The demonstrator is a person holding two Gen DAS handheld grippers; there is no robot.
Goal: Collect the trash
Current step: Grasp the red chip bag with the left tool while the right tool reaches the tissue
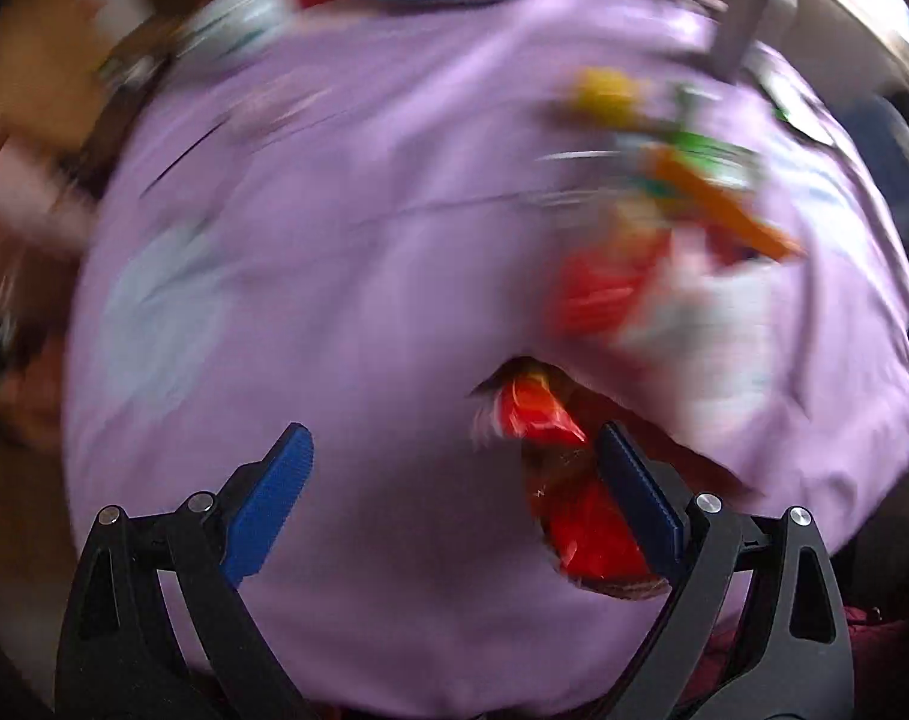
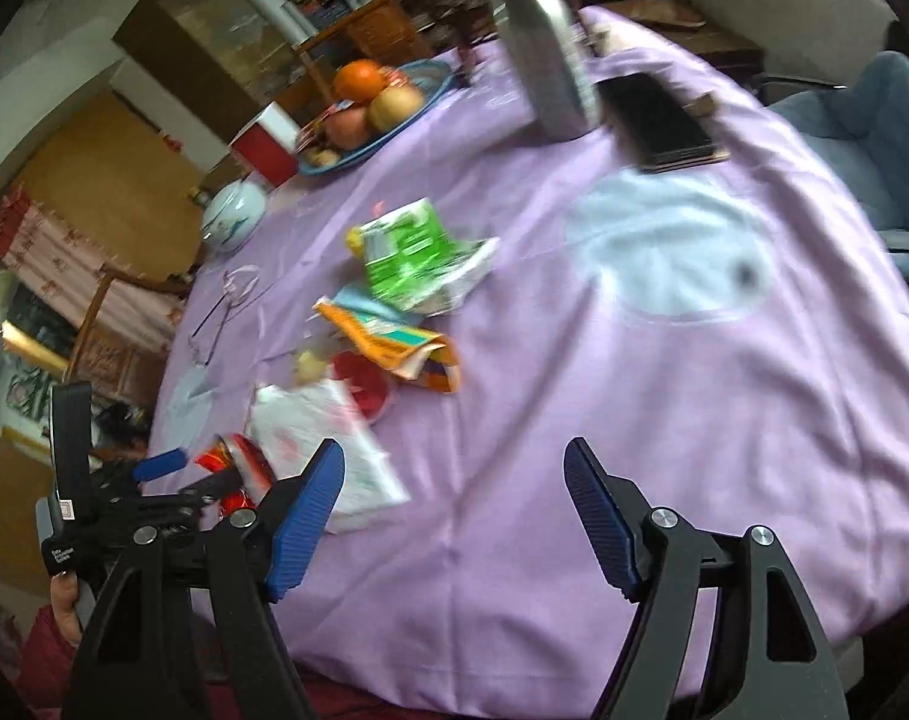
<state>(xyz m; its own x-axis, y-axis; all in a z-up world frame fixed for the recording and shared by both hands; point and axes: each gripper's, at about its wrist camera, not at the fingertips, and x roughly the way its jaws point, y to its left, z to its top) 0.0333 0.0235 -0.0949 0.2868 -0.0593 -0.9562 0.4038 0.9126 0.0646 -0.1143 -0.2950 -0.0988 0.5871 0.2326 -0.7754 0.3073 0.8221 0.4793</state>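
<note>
Trash lies in a loose heap on the lilac tablecloth (image 2: pixel 634 420), left of the table's middle and toward its near side. Largest is a white plastic bag (image 2: pixel 328 438) with faint pink print that I cannot read. Beyond it sits a crumpled green carton (image 2: pixel 412 252) whose label is too blurred to make out, then an orange wrapper (image 2: pixel 388 342) with a teal patch, folded over. Smallest is a shiny red wrapper (image 1: pixel 550 420), creased, at the cloth's near left edge.

That red wrapper lies between the fingers of the left gripper (image 1: pixel 454 450), close against the right-hand pad, though the jaws stand spread wide and do not pinch it. A white label on the gripper's body carries tiny print, unreadable.

Right gripper (image 2: pixel 454 468) hovers spread and empty over bare cloth, the white bag just left of it.

Open cloth stretches right and near. A steel bottle (image 2: pixel 544 48), a dark phone (image 2: pixel 658 120) and a blue fruit plate (image 2: pixel 430 90) crowd the far edge.
</note>
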